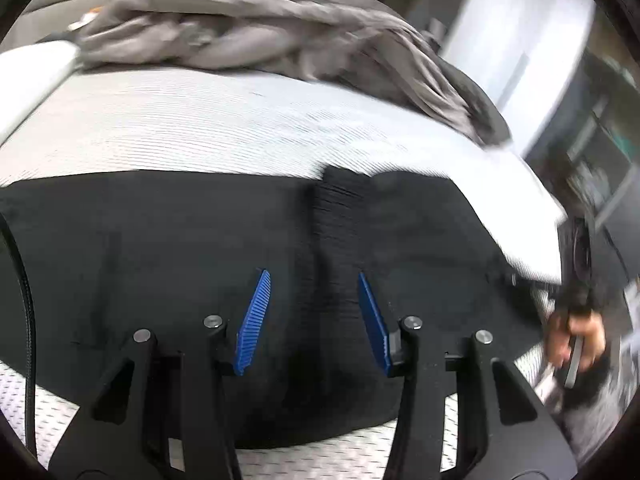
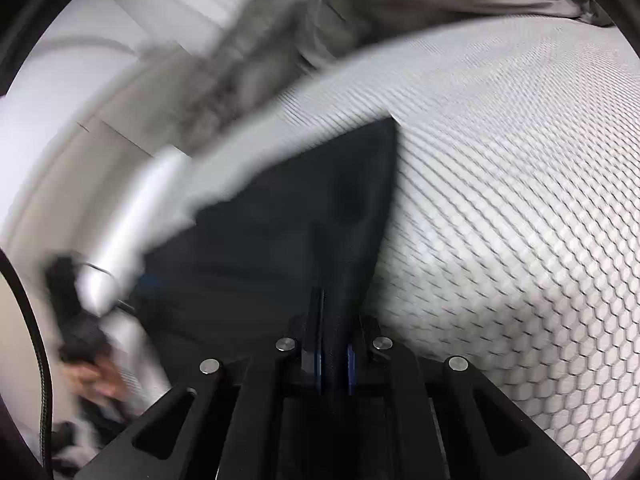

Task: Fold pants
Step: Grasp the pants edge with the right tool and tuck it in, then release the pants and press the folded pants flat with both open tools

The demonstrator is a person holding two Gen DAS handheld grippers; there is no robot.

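Black pants (image 1: 160,240) lie spread across a white mesh-covered mattress (image 1: 200,128). My left gripper (image 1: 313,276) hangs over them, its blue pads (image 1: 256,320) apart. A raised ridge of the black cloth runs up between the pads without being pinched. In the right wrist view the pants (image 2: 300,220) taper to a corner at the upper right. My right gripper (image 2: 330,300) is shut on their near edge, with black cloth caught between its fingers. Both views are blurred.
A crumpled grey blanket (image 1: 240,28) lies on the far part of the mattress and shows as a blanket (image 2: 360,8) in the right wrist view. A person's hand (image 1: 576,340) grips a handle at the right edge; another hand (image 2: 92,376) shows low left. The mattress edge (image 1: 540,240) drops off at the right.
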